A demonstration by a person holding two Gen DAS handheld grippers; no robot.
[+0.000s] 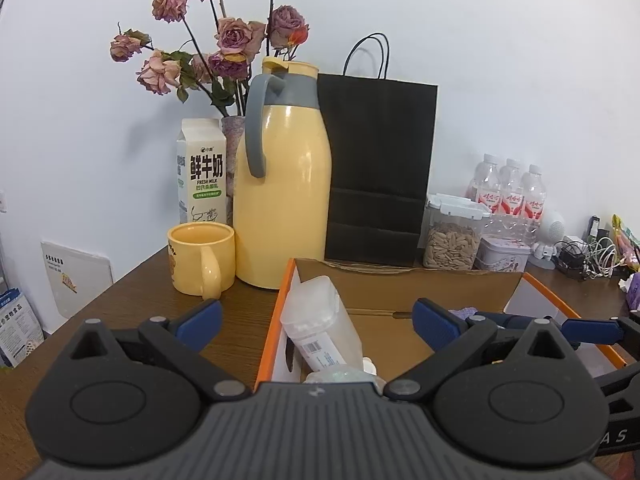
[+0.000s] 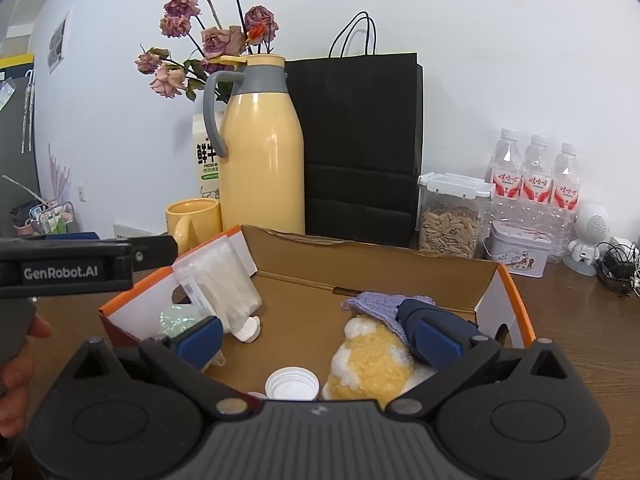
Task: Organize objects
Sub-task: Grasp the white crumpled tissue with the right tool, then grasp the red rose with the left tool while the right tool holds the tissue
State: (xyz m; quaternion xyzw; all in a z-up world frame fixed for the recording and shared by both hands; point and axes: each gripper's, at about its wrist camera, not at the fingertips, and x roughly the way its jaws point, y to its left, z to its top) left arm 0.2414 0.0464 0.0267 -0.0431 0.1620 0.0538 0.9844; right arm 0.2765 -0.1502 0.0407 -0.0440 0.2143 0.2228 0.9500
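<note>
Cardboard box (image 2: 400, 276) with orange edges sits on the brown desk (image 1: 132, 304), right in front of both my tools. I see my left gripper (image 1: 318, 318) at the box's left wall, and its blue fingers (image 1: 200, 320) are wide apart with nothing squeezed between them. My right gripper (image 2: 320, 330) hangs over the near side of the box. Its fingers (image 2: 438, 338) are wide apart too, and they hold nothing.

Inside the box, closest to me, I see a white cap (image 2: 293, 385). Next to it is a fluffy yellow and white toy (image 2: 370, 362) with a purple knit cloth (image 2: 384, 306) on top; my right finger sits just in front of that cloth. On the left side a clear plastic jar (image 2: 218, 280) lies tipped against the box wall, with a sparkly green thing (image 2: 178, 318) beside it.

Behind the box on the left stands a yellow mug (image 1: 200, 258), then a tall yellow jug (image 1: 282, 184) with a gray handle. A milk carton (image 1: 202, 168) and dried roses (image 1: 224, 40) are behind those. A black paper bag (image 1: 378, 168) stands against the wall. Further right I see a jar of seeds (image 1: 452, 236), a small tin (image 1: 505, 254) and three water bottles (image 1: 506, 188).

A hand (image 2: 18, 368) shows at the left edge of my right camera.
</note>
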